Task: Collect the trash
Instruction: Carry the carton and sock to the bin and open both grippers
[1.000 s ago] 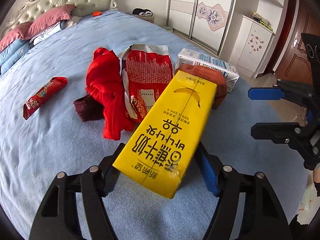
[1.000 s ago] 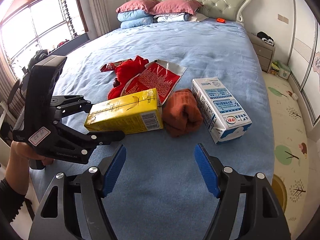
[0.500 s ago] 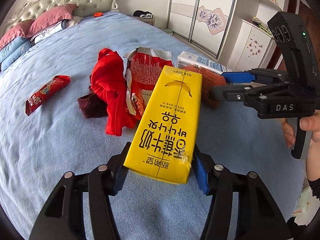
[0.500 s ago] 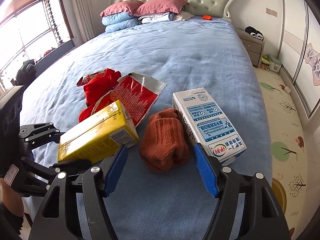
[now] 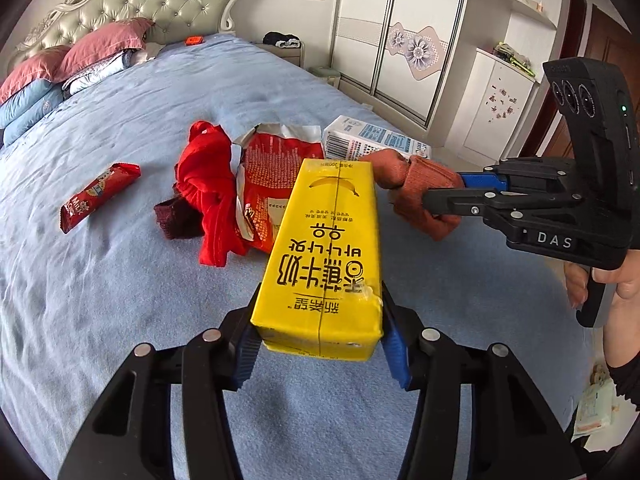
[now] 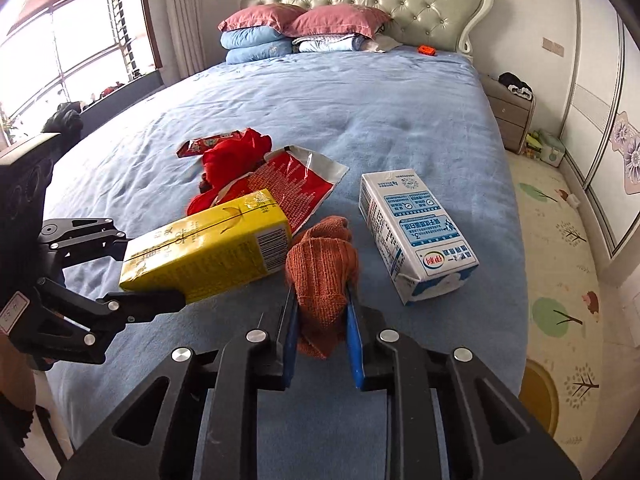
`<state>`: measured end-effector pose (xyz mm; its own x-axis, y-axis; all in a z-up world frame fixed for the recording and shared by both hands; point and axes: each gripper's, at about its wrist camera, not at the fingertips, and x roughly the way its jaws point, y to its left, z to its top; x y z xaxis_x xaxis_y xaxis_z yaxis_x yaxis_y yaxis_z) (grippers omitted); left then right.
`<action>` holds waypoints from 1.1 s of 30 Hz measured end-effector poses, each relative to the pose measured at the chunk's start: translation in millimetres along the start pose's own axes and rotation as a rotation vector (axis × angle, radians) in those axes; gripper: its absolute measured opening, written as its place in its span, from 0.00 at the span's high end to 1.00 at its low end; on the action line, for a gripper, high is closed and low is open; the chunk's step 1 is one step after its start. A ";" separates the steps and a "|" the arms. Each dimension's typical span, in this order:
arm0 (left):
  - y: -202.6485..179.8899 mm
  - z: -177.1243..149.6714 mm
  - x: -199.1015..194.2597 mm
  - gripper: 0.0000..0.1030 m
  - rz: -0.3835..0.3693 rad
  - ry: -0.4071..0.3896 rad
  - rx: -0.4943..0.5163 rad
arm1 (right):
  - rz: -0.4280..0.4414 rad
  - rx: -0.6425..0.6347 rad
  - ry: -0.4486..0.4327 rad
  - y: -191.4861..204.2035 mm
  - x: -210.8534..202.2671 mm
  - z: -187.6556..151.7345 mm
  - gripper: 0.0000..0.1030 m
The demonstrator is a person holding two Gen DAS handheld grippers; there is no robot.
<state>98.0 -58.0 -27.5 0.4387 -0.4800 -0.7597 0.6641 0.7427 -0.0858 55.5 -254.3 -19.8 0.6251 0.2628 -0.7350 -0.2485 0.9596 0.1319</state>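
My left gripper (image 5: 320, 344) is shut on a yellow milk carton (image 5: 324, 252) and holds it just above the blue bed; the carton also shows in the right wrist view (image 6: 208, 256). My right gripper (image 6: 320, 320) is shut on an orange knitted sock (image 6: 324, 276), also seen in the left wrist view (image 5: 420, 196). A white and blue milk carton (image 6: 412, 236) lies to the right of the sock. A red snack bag (image 6: 296, 192) and a red wrapper bar (image 5: 98, 196) lie farther back.
A red cloth (image 5: 208, 188) and a dark red sock (image 5: 176, 216) lie beside the snack bag. Pillows (image 6: 304, 28) are stacked at the headboard. The bed's right edge (image 6: 516, 280) drops to a patterned floor mat (image 6: 560, 260). A nightstand (image 6: 512, 116) stands by the wall.
My right gripper moved forward and closed on the orange sock. My left gripper tightened on the yellow carton and straightened it.
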 end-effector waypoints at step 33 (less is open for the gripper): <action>-240.9 64.3 40.8 0.51 -0.240 0.012 0.230 | -0.184 0.247 -0.103 -148.3 -163.6 -132.9 0.79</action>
<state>-5.1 -286.5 3.6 0.2467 -0.6221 -0.7431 0.8674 0.4836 -0.1168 -108.2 -452.9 -7.5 0.7173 0.0791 -0.6923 0.0554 0.9839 0.1698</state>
